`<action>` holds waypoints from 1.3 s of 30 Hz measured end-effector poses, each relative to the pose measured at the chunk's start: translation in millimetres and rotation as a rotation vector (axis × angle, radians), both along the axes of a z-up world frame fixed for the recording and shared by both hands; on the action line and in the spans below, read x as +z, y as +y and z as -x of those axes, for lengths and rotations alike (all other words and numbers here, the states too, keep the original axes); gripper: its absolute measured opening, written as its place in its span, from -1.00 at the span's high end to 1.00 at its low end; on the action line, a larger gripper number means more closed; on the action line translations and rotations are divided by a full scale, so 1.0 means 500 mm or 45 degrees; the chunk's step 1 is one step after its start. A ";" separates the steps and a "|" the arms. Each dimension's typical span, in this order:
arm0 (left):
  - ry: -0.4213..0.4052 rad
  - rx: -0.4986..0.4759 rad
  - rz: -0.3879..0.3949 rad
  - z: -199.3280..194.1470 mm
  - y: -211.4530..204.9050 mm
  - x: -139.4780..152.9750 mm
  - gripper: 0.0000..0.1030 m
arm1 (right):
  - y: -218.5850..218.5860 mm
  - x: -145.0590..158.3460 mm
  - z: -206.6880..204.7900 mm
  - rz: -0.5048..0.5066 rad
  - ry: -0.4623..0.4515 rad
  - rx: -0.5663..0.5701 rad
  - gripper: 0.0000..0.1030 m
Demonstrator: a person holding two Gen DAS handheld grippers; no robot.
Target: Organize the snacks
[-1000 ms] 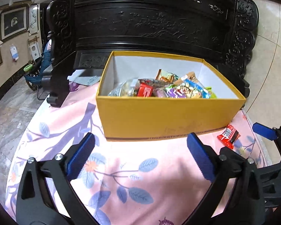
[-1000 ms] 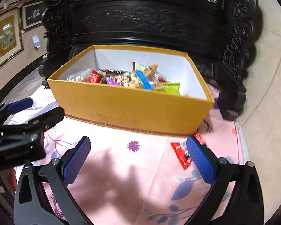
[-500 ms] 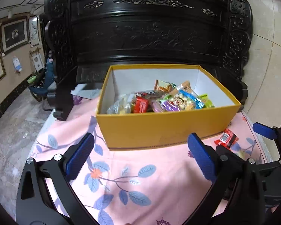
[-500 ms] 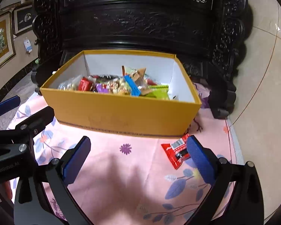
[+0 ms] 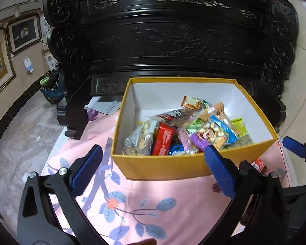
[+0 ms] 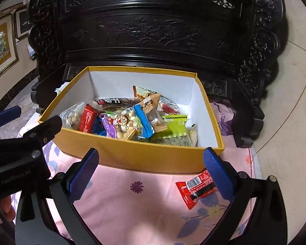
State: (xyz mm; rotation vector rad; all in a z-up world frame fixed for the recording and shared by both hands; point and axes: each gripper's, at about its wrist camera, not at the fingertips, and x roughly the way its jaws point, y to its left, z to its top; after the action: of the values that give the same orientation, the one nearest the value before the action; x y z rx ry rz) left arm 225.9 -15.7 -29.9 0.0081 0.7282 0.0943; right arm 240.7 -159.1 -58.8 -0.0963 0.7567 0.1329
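A yellow box [image 5: 165, 168] [image 6: 132, 157] with white inner walls stands on a pink flowered cloth [image 5: 144, 200] [image 6: 132, 208] and holds several packed snacks [image 5: 193, 132] [image 6: 132, 120]. One red snack bar [image 6: 195, 187] lies on the cloth in front of the box's right corner; in the left wrist view only a sliver of the red snack bar [image 5: 260, 165] shows. My left gripper [image 5: 153, 173] hovers open before the box's front wall, holding nothing. My right gripper [image 6: 150, 171] is open too, its right fingertip [image 6: 216, 173] just above the bar.
A tall carved black wooden cabinet [image 5: 173, 40] [image 6: 153, 30] stands right behind the box. A white paper [image 5: 106, 107] lies at the cloth's back left. Tiled floor [image 6: 291, 102] and framed pictures [image 5: 2, 61] surround the table. The cloth ends close to the right.
Both grippers have risen and tilted down, so the box's contents show from above. The red bar now lies near the right gripper's right fingertip. Both stay open.
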 end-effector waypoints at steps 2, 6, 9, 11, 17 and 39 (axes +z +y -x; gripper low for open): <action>0.039 0.002 0.000 -0.011 -0.001 0.018 -0.96 | 0.003 0.020 -0.008 0.001 0.033 0.000 -0.97; 0.076 -0.008 0.001 -0.021 0.000 0.078 -0.96 | 0.007 0.089 -0.010 0.008 0.058 -0.005 -0.97; 0.064 -0.014 -0.016 -0.017 -0.002 0.138 -0.96 | 0.012 0.139 -0.003 0.015 0.044 -0.004 -0.97; 0.052 -0.009 -0.015 -0.012 -0.001 0.173 -0.96 | 0.016 0.175 0.005 0.020 0.031 -0.001 -0.97; 0.060 -0.022 0.038 -0.009 0.003 0.235 -0.96 | 0.027 0.251 0.019 0.053 0.007 -0.001 -0.97; -0.044 -0.030 -0.016 0.002 -0.023 0.356 -0.96 | 0.032 0.336 0.023 0.032 -0.004 -0.025 -0.97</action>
State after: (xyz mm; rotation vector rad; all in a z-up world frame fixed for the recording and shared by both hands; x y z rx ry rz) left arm 225.1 -27.1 148.2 0.0270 0.6927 0.0761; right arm 228.9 -142.9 109.2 -0.1127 0.7557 0.1045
